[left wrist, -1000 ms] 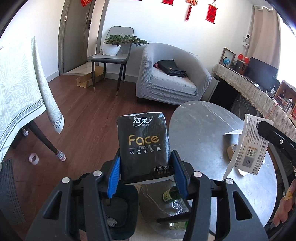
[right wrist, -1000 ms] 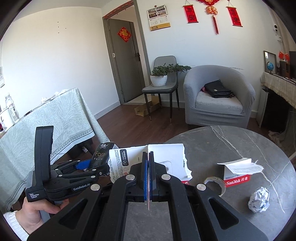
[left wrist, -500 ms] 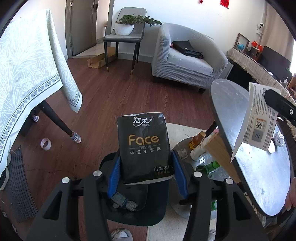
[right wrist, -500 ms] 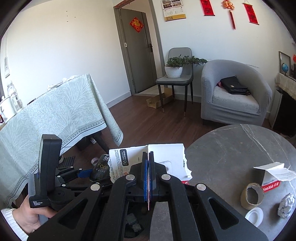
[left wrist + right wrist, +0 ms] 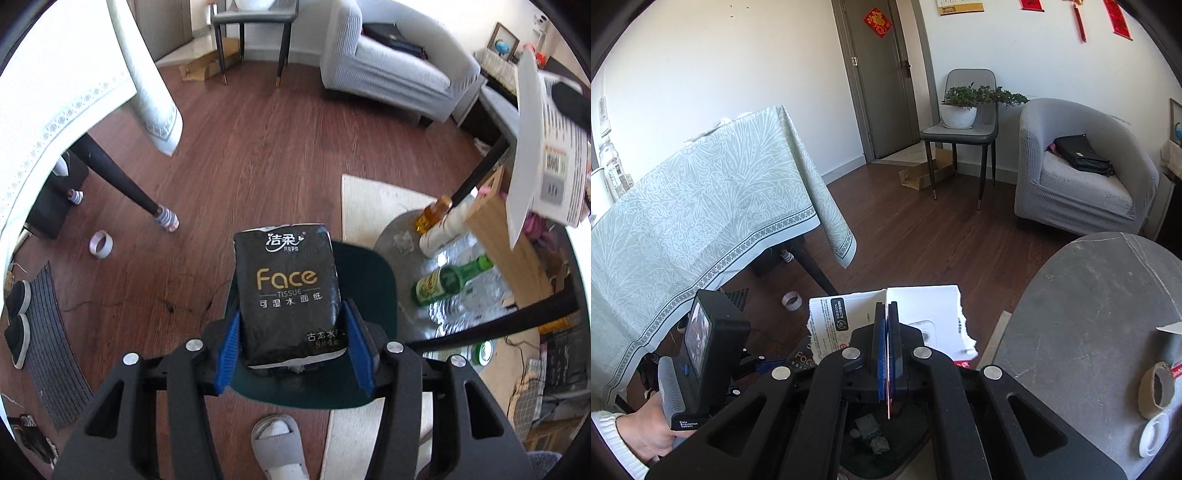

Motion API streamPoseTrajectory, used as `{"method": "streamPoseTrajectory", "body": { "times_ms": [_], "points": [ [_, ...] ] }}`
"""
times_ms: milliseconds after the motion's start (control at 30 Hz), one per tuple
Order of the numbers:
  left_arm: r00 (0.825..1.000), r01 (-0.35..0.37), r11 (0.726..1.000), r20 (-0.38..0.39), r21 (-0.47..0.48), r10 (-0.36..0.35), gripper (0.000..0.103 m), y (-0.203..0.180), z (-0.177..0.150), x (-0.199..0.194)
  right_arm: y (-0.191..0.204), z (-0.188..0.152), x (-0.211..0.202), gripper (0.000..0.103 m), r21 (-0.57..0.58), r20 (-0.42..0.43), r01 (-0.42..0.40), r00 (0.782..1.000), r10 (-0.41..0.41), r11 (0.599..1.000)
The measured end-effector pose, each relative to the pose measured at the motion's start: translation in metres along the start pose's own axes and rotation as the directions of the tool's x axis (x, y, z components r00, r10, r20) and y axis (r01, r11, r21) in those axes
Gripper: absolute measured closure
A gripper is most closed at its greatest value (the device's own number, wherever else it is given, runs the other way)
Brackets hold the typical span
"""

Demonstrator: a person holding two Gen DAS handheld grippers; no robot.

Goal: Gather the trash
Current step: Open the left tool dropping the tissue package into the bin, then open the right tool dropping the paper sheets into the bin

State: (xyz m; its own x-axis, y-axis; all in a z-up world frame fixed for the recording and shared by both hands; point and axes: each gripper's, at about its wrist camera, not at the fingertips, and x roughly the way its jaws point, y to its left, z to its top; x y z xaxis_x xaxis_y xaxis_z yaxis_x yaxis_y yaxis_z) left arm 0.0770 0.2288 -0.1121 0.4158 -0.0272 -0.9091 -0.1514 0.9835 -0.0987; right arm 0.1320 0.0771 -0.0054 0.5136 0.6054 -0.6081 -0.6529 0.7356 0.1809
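My left claw (image 5: 291, 347) grips the black tissue pack (image 5: 288, 295) directly above the dark green bin (image 5: 373, 288) on the floor. My right claw (image 5: 887, 345) is clamped on torn white packaging (image 5: 923, 306), beside the round table's edge (image 5: 1027, 295).

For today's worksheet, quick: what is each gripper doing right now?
Left gripper: closed on the black tissue pack.
Right gripper: shut on the torn white card packaging.

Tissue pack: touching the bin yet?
Apart. Left wrist view: the tissue pack is clamped in the left tongs, held above the bin, whose dark inside shows beneath the pack's lower edge.
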Motion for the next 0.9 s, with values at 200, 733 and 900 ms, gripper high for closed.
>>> {"method": "streamPoseTrajectory", "body": {
  "times_ms": [200,733,900],
  "points": [
    [0.997,-0.001,1.000,-0.079,0.009,0.002,0.048,0.015,-0.011,0.023,0.014,0.000,0.021,0.102,-0.014,-0.037,-0.015,0.999,0.015,1.000],
    [0.998,0.004,1.000,-0.056,0.008,-0.003,0.044,0.036,-0.016,0.009,0.035,-0.021,0.083,0.102,-0.026,-0.187,-0.017,0.982,0.012,1.000],
    [1.000,0.011,1.000,0.017,-0.019,-0.010,0.051,0.041,-0.011,-0.012,0.038,-0.033,0.103,0.102,-0.024,-0.243,-0.013,0.970,0.007,1.000]
  ]
}}
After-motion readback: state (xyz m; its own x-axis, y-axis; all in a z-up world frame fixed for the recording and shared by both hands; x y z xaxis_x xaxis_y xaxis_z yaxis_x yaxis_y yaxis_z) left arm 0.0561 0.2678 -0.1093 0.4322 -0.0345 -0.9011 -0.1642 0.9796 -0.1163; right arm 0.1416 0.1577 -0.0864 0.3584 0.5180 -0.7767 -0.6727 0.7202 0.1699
